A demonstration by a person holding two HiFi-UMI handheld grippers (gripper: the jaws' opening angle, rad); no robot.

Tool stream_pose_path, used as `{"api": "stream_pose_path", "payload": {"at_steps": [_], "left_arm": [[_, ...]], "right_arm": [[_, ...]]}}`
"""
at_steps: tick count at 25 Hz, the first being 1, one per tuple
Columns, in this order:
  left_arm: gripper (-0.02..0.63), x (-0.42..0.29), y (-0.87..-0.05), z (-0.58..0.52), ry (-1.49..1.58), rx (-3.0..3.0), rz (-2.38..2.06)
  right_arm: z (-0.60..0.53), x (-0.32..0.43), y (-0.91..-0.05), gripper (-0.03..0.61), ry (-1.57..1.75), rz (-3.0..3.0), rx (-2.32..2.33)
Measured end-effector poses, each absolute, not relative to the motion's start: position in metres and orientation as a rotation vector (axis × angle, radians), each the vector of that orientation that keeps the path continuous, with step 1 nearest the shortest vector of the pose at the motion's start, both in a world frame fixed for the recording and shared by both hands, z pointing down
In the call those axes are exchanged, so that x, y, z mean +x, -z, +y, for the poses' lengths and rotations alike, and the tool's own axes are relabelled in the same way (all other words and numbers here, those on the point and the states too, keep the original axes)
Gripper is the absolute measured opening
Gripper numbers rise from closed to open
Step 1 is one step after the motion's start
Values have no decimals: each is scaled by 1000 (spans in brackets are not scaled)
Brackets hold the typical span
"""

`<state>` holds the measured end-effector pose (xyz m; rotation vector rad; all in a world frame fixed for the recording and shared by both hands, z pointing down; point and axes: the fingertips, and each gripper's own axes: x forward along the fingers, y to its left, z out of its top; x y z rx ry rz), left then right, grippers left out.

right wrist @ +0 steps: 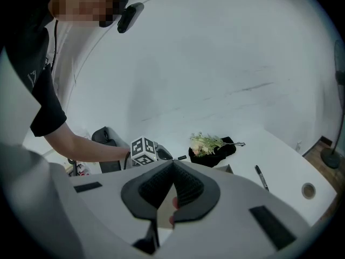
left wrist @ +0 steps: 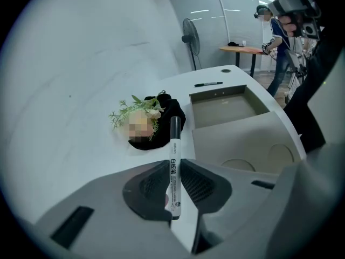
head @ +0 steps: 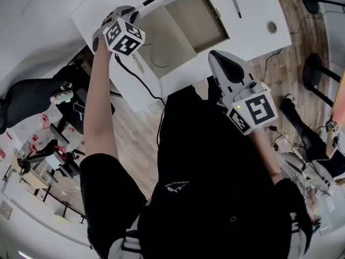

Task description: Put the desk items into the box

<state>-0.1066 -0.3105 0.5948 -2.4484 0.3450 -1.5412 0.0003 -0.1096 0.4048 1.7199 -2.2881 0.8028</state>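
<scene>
Left gripper (left wrist: 173, 169) clamps a marker (left wrist: 175, 139).
The box (left wrist: 226, 92) lies at 2 o'clock of the marker, flowers (left wrist: 135, 108) at 11 o'clock; right gripper (right wrist: 172, 166) has jaws together, empty.

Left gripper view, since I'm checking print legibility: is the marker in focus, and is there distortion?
Left gripper view: the marker between the jaws is sharp, its print crisp; fisheye bends the box edges; corners are vignetted dark. Right gripper view: the same dark corners.

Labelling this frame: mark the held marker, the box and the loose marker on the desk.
held marker (left wrist: 174, 163), left gripper view, white barrel.
box (left wrist: 226, 109), left gripper view, bare inner floor.
loose marker (left wrist: 208, 83), left gripper view, middle of barrel.
</scene>
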Motion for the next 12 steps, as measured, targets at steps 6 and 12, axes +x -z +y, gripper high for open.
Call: {"api": "stream_pose_path", "payload": {"at_steps": [6,12], "left_arm": [[74,-104,-549,-282,1497,-2502,572],[74,-96,-507,-242,1409,-2587,849]], "right_arm": [[-94,13,-389,-2,-739,-2388,1607],[-83,35,-376,-2,-682,-2466,1516]]}}
